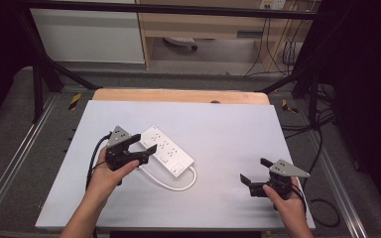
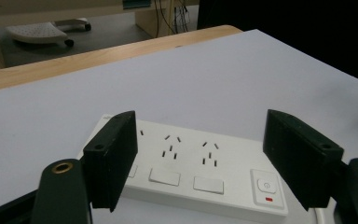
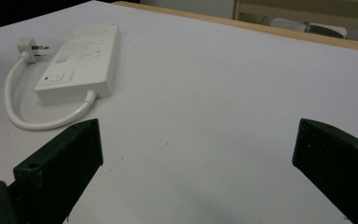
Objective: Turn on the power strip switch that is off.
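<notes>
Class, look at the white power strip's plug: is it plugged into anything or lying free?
Lying free. The plug rests on the white table with bare prongs showing, its cord looping back to the strip.

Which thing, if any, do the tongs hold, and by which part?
Nothing is held. The left tongs stand open around the white power strip without pressing it; the right tongs are open over the bare table.

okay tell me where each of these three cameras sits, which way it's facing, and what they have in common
High view: above the person's side, looking forward and down on the table; both forearms, left gripper, right gripper.
Left gripper view: on the left gripper, facing the power strip close between its open jaws.
Right gripper view: on the right gripper, low over the table, jaws wide.
Shared: all three show the power strip.
</notes>
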Tool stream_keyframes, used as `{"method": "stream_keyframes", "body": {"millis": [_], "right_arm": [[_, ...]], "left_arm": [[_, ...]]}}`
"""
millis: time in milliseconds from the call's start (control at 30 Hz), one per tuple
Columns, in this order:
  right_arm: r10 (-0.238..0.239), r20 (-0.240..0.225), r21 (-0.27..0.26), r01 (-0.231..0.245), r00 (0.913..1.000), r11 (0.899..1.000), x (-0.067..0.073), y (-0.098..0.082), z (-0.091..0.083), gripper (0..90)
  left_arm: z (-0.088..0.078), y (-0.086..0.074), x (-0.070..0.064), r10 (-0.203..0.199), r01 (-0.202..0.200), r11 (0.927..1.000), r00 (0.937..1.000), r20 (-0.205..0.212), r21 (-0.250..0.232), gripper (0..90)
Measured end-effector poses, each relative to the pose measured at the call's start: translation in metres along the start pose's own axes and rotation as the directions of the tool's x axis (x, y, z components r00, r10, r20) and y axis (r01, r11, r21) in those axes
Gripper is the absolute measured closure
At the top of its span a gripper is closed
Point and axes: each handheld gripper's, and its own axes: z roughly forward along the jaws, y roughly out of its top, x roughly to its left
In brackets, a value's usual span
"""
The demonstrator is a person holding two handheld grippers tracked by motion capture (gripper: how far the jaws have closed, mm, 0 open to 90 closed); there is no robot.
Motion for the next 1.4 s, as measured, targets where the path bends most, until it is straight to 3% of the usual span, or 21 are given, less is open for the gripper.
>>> {"method": "stream_keyframes", "body": {"millis": [567,833,1200,1400], "right_arm": [[0.001,0.001,0.008,-0.001,1.0000,1.000,0.000,0.000,0.001,2.1],[0.000,0.001,0.011,0.000,1.0000,1.000,0.000,-0.001,0.001,2.2],[-0.001,-0.001,0.011,0.001,1.0000,1.000,0.000,-0.001,0.001,2.2],[-0.001,-0.002,0.013,0.001,1.0000,1.000,0.001,-0.001,0.002,2.2]], "left_arm": [[0.016,-0.017,-0.002,0.009,-0.008,0.9985,0.9998,-0.020,0.054,31.0],[0.024,-0.021,-0.004,0.019,-0.018,0.9965,0.9996,-0.022,0.081,43.6],[0.035,-0.026,-0.008,0.044,-0.045,0.9929,0.9990,0.010,0.110,68.1],[0.041,-0.031,-0.010,0.039,-0.042,0.9908,0.9988,0.030,0.128,80.3]]}}
